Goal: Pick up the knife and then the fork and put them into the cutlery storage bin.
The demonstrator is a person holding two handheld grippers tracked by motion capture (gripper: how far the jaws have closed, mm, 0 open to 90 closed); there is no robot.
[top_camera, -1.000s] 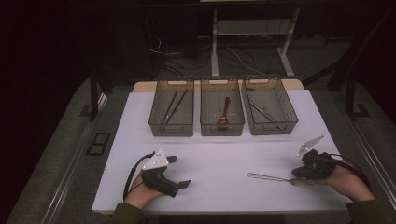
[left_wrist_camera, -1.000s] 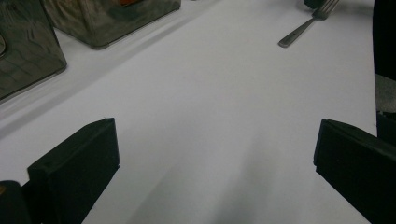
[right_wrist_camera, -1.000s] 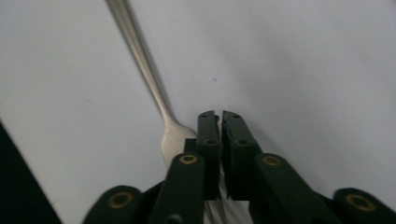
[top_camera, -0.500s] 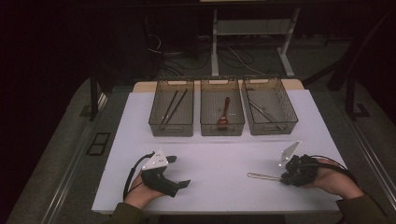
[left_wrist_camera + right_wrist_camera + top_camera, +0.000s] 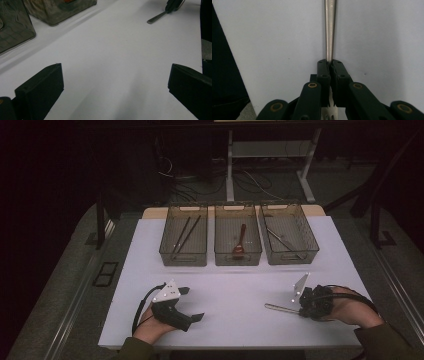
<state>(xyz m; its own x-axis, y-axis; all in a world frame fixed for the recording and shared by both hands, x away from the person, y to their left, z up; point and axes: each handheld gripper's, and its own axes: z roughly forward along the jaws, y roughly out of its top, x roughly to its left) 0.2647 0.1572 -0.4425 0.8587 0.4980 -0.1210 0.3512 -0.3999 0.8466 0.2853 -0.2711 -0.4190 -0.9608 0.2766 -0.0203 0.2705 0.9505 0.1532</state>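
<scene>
Left gripper [image 5: 192, 304], black with a grey three-cornered plate, rests low on the white table sheet [image 5: 230, 285] near the front left edge, jaws spread wide with nothing between them; its own view shows bare sheet ahead, with the jaw bases cut off at the frame. Beyond it, three smoked transparent plastic bins stand in a row at the far side: the left bin [image 5: 183, 240] with two dark chopsticks [image 5: 184, 236], the middle bin [image 5: 238, 239] with a reddish-brown spoon [image 5: 239, 243], the right bin [image 5: 289, 238] with slim metal cutlery [image 5: 285, 242], its kind hard to make out through the tinted wall. A wide stretch of open sheet lies between bins and grippers. Right gripper [image 5: 329, 62], near the front right edge, is clamped on a slender silver metal fork [image 5: 330, 30]; its jaws have just been closing with the fork between them. The handle lies on the sheet, pointing left; the tines peek out beneath the jaws in the right gripper view, mostly hidden. The room around the table is dark.
</scene>
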